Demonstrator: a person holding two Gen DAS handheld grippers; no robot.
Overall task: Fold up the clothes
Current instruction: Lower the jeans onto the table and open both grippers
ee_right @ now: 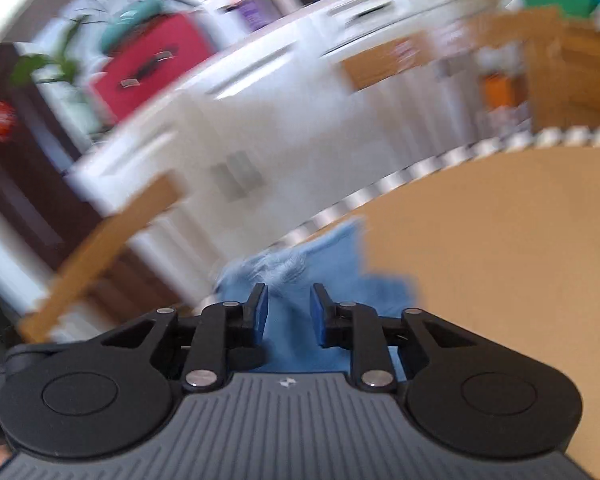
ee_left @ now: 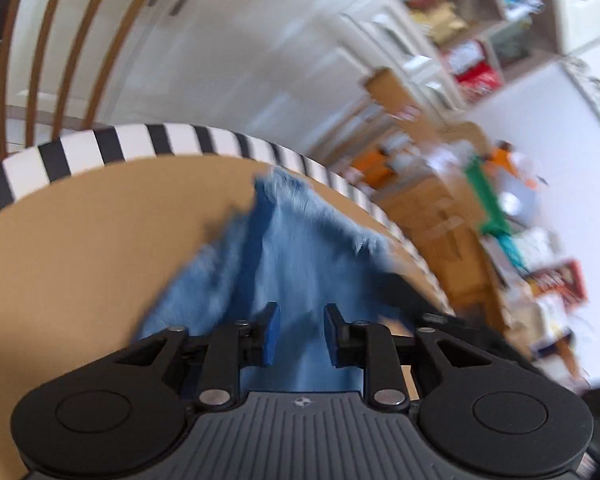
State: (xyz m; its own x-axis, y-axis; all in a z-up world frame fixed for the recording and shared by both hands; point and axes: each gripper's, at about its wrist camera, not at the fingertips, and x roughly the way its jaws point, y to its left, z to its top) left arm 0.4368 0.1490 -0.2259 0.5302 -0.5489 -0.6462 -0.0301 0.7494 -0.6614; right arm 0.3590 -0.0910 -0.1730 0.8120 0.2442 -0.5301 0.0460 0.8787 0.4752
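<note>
So, fold is barely underway by the look of it: the light-blue, frayed-edge denim garment [ee_left: 296,248] lies rumpled on the round tan surface w/ the black-and-white striped rim [ee_left: 80,152], bunched into ridges, no clean crease or squared stack anywhere. Left gripper [ee_left: 302,336] hangs low over the near part of the cloth, blue pads apart w/ a modest gap, denim showing through that gap, but the pads don't look pressed onto it, so I'd call it parted and holding nothing. Right gripper [ee_right: 288,314] same story from the other side: jaws a bit apart, hovering over the blue fabric [ee_right: 320,256], which from this view runs out to the striped rim, nothing pinched that I can make out. Both views are smeared, so fine contact is hard to call. Judgement: garment is on the surface and within reach of both grippers, but pretty much all the folding is left — grab edges, flatten, fold over, tidy up.
</note>
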